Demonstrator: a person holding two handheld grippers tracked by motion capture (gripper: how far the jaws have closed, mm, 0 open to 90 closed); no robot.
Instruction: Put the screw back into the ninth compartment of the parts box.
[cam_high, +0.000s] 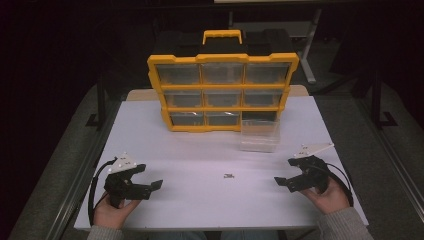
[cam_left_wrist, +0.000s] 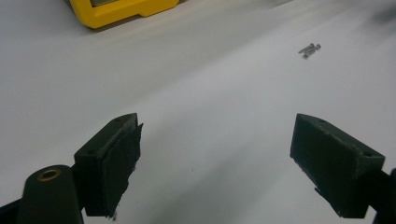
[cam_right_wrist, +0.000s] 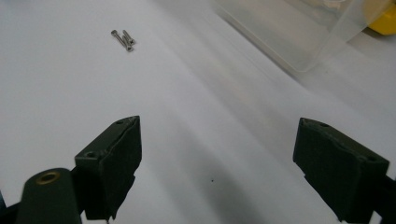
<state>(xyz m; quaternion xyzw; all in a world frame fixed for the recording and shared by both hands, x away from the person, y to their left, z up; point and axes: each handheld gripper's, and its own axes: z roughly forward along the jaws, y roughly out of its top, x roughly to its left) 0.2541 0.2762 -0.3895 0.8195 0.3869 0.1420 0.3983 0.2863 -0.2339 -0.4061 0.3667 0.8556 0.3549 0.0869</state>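
On the white surface (cam_high: 200, 150), between your left tongs (cam_high: 150, 187) and right tongs (cam_high: 286, 182), both released and empty, lie the small screws (cam_high: 229, 175), near the clear drawer (cam_high: 259, 135).

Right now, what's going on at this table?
A person holds a gripper in each hand, low at the near edge of the table. The left gripper and right gripper are both open and empty. Two screws lie loose between them. A clear drawer sits pulled out in front of the yellow organizer.
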